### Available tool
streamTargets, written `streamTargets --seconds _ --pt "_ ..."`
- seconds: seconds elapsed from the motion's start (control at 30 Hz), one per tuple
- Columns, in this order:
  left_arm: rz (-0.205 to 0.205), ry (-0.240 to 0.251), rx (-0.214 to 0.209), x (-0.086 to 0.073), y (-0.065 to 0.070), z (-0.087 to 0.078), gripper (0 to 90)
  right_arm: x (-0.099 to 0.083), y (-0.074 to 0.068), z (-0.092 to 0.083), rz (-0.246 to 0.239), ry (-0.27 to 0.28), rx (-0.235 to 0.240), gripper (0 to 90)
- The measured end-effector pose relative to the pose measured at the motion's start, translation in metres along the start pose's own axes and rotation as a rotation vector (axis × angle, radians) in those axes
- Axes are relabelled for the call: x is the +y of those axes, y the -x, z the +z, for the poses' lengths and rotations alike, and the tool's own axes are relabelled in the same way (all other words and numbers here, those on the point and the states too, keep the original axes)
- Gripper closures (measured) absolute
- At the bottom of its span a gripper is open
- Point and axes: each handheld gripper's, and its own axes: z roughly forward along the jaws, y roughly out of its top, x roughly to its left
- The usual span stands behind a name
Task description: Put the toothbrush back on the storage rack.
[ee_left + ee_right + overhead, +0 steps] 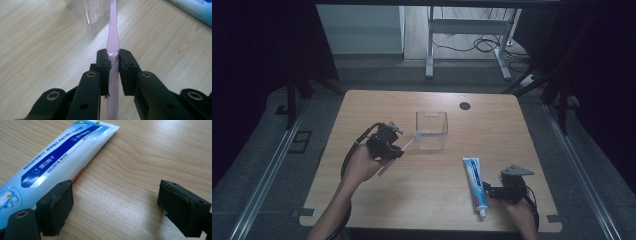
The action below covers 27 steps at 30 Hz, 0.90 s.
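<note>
On my left, my left gripper (398, 145) has its jaws clamped on the handle of a pink toothbrush (113, 45), lifted off the wooden worktop (432, 200), and the bristled head points toward the near left corner of the clear plastic container (432, 131) standing mid-worktop. Further right, a blue and white toothpaste tube (475, 184) lies flat on the worktop, its cap toward me. My right gripper (493, 191) rests low just beside the tube's cap end, jaws wide apart with only bare wood between them, one jaw close against the tube's edge.
</note>
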Motion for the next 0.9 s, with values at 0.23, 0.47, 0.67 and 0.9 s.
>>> streamTargets --seconds 0.23,0.47,0.67,0.9 --pt "0.009 0.04 0.011 0.009 -0.003 -0.003 79.1 0.0 0.0 0.0 0.0 0.0 0.0 13.0" --pt "0.01 0.081 0.011 0.02 -0.008 -0.005 79.1 0.0 0.0 0.0 -0.001 -0.001 0.001 13.0" --pt "0.017 0.107 0.025 0.031 -0.01 -0.006 79.1 0.0 0.0 0.0 0.0 -0.001 0.0 13.0" --pt "0.014 0.141 0.041 0.046 -0.014 -0.003 79.0 0.0 0.0 0.0 0.0 -0.001 0.0 13.0"
